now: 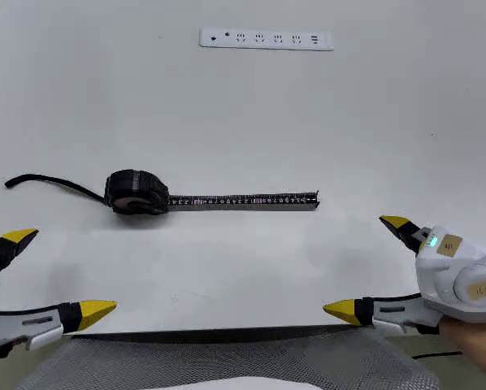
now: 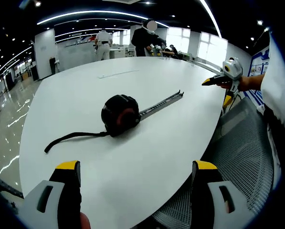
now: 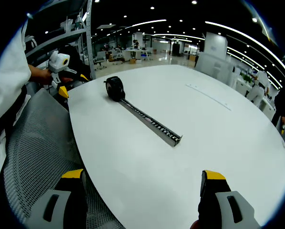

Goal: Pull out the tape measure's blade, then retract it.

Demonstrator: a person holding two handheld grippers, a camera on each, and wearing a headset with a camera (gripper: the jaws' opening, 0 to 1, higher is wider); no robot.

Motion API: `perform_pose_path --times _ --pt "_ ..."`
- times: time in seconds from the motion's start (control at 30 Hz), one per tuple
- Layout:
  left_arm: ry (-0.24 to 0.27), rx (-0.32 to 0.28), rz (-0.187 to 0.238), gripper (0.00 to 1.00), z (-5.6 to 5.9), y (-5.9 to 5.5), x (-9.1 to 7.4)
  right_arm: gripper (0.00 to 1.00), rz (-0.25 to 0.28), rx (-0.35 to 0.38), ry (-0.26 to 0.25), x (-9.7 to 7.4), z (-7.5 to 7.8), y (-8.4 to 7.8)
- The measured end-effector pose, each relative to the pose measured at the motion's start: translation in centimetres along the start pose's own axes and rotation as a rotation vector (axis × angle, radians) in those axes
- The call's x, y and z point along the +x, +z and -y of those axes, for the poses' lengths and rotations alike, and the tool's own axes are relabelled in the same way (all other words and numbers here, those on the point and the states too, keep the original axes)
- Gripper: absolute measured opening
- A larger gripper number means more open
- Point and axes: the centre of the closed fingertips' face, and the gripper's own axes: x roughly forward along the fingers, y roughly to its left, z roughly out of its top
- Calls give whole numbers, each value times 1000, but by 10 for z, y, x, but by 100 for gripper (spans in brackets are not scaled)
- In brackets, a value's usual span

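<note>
White table (image 1: 227, 106) in a bright hall (image 3: 147, 45), tape measure (image 1: 136, 192) near your front edge, blade (image 1: 243, 200) out, your left gripper (image 1: 64, 272) and right gripper (image 1: 361, 265) wide open, empty.

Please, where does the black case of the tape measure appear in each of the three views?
Head view: the case lies left of centre, at mid-height.
Left gripper view: the case is slightly left of centre.
Right gripper view: the case is above and left of centre.
Shared landmark: the blade's hooked end, at the far tip of the extended blade from the case.
</note>
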Motion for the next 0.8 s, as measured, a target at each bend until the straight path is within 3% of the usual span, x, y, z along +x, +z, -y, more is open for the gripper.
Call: perform_pose_path --times 0.2,0.8 --pt "3 -15 -7 95 0 -5 -3 99 1 18 1 -1 -1 -5" --pt "5 -29 2 94 0 0 -4 99 -4 26 12 0 -4 -8"
